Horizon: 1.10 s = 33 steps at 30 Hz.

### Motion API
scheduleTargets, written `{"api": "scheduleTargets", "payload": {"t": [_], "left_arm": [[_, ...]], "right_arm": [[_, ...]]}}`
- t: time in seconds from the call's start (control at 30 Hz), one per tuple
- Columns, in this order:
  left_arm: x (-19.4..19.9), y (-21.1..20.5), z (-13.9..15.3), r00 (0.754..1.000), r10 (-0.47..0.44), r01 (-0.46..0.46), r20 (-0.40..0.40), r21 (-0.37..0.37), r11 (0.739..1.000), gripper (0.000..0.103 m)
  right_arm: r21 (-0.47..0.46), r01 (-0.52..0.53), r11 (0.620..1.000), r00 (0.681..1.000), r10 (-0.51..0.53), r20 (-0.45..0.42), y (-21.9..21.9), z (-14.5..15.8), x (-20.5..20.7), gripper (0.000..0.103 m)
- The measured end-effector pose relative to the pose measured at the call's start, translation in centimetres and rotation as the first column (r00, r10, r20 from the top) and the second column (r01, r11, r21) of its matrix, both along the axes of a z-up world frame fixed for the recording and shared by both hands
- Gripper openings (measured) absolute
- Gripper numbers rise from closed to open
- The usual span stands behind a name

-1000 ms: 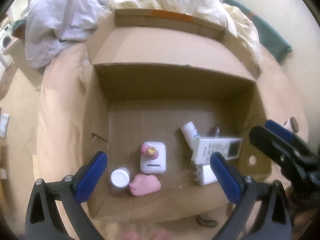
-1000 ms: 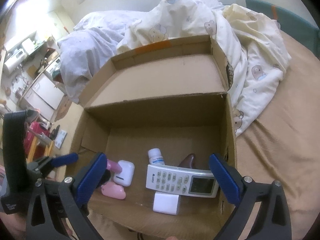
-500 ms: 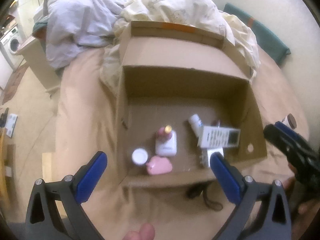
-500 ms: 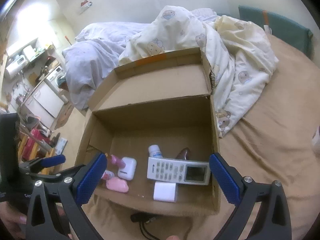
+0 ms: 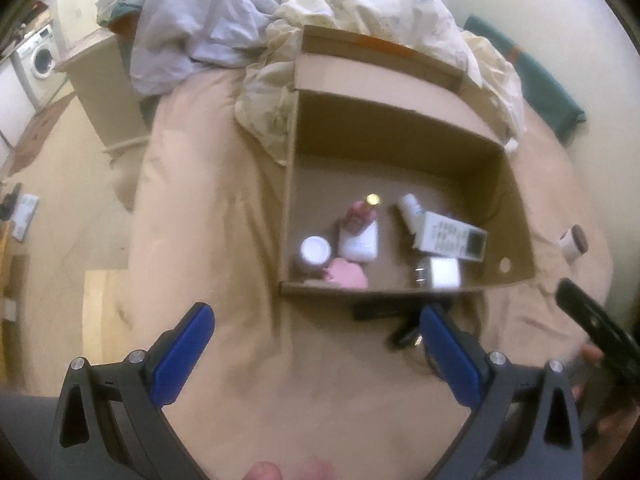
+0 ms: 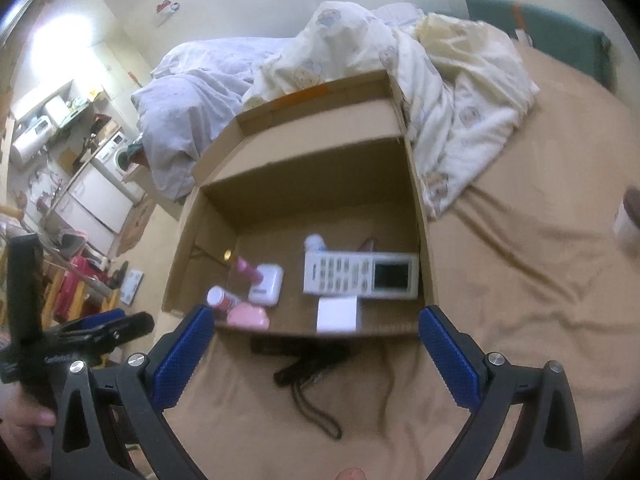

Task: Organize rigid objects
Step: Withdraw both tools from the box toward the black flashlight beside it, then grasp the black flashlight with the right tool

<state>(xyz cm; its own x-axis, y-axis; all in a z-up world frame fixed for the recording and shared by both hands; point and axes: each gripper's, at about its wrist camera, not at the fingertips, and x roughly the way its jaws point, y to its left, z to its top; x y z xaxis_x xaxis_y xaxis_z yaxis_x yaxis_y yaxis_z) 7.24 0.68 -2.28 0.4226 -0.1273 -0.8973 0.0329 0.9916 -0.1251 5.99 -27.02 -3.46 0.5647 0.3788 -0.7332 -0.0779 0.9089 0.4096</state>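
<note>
An open cardboard box (image 5: 516, 216) (image 6: 416, 184) sits on the tan bed. Inside lie a white remote (image 5: 452, 236) (image 6: 360, 273), a white charger block (image 5: 442, 274) (image 6: 337, 314), a white case (image 5: 359, 242) (image 6: 266, 285) with a pink bottle (image 5: 360, 214) (image 6: 249, 269) on it, a pink cloud-shaped piece (image 5: 347, 274) (image 6: 248, 316), a white-capped jar (image 5: 315, 250) (image 6: 222, 298) and a small white bottle (image 5: 409, 207) (image 6: 315, 243). My left gripper (image 5: 316, 356) and right gripper (image 6: 316, 356) both stand open, empty, above the bed in front of the box.
A black corded object (image 6: 308, 360) (image 5: 400, 330) lies on the sheet before the box. A brown-lidded cup (image 5: 574, 242) (image 6: 628, 220) lies on the bed at the right. Crumpled duvets (image 6: 440, 80) pile behind the box. The floor and a washing machine (image 5: 40, 58) are off to the left.
Both grippers have pulled back and up from the box, so it looks smaller and farther. The black corded object before the box has come into view.
</note>
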Motion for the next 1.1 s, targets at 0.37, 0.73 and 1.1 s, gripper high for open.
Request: {"api": "scheduleTargets", "payload": {"t": [0.37, 0.73, 1.1], "left_arm": [[-0.1, 0.4, -2.1, 0.996, 0.031, -0.030, -0.088, 0.013, 0.999, 0.102], [0.2, 0.9, -1.9, 0.993, 0.053, -0.055, -0.105, -0.008, 0.998, 0.102], [0.5, 0.4, -3.0, 0.990, 0.042, -0.040, -0.132, 0.017, 0.999, 0.102]], "right_arm": [[0.044, -0.002, 0.999, 0.987, 0.009, -0.163, 0.0, -3.0, -0.8, 0.103], [-0.275, -0.345, 0.898, 0.901, 0.233, -0.366, 8.5, -10.1, 2.0, 0.103], [-0.315, -0.418, 0.852, 0.880, 0.295, -0.372, 11.6, -13.2, 3.9, 0.103]]}}
